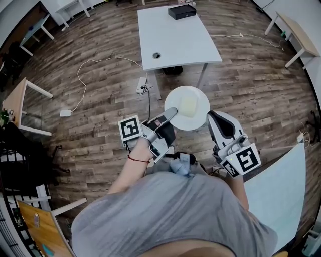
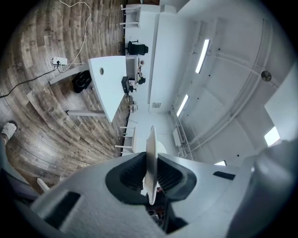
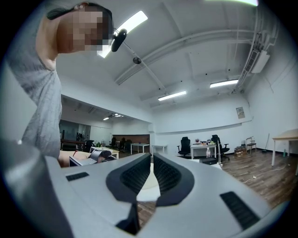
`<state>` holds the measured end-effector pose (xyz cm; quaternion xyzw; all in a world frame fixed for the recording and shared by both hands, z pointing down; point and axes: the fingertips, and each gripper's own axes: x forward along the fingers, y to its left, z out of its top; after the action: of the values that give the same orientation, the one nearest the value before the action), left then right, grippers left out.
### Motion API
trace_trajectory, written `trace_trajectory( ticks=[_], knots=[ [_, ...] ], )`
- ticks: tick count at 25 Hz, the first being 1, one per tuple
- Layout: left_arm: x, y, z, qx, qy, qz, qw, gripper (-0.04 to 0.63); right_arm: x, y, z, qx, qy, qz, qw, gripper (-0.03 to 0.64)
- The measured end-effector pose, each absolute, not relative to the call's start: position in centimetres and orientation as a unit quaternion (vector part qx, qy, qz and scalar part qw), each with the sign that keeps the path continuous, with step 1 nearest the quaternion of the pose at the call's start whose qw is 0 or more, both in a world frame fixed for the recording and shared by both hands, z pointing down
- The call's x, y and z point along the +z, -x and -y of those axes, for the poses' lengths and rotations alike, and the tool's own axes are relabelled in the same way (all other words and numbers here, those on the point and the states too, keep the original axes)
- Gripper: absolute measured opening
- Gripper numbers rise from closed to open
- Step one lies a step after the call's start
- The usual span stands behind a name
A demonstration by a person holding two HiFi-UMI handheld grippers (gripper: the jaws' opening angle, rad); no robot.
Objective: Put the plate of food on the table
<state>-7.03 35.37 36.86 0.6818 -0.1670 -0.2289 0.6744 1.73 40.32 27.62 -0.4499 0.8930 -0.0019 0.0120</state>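
Observation:
I hold a round white plate point(image 1: 194, 122) over the wooden floor, just short of the white table point(image 1: 175, 37). A pale yellow square of food point(image 1: 188, 106) lies on it. My left gripper point(image 1: 172, 111) is shut on the plate's left rim. In the left gripper view the plate point(image 2: 151, 148) shows edge-on, pinched between the jaws of that gripper point(image 2: 150, 186). My right gripper point(image 1: 211, 117) grips the right rim. In the right gripper view its jaws point(image 3: 152, 162) stand almost together with the pale plate point(image 3: 148, 187) between them.
A black box point(image 1: 182, 11) sits at the table's far end, and a dark bag point(image 1: 173, 70) lies under its near edge. A power strip point(image 1: 142, 85) with cables lies on the floor at the left. Another white tabletop point(image 1: 281, 185) is at my right.

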Motion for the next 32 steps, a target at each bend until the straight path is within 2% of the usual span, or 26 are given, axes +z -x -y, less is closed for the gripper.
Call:
trace_trajectory(
  ticks=[13, 32],
  knots=[
    [38.0, 9.4, -27.4, -0.219, -0.681, 0.170, 0.677, 0.040, 27.9, 0.5, -32.7, 0.005, 0.462, -0.887, 0.016, 0.034],
    [39.3, 4.7, -14.2, -0.216, -0.667, 0.183, 0.689, 0.040, 29.1, -4.4, -16.9, 0.002, 0.446, -0.895, 0.002, 0.034]
  ],
)
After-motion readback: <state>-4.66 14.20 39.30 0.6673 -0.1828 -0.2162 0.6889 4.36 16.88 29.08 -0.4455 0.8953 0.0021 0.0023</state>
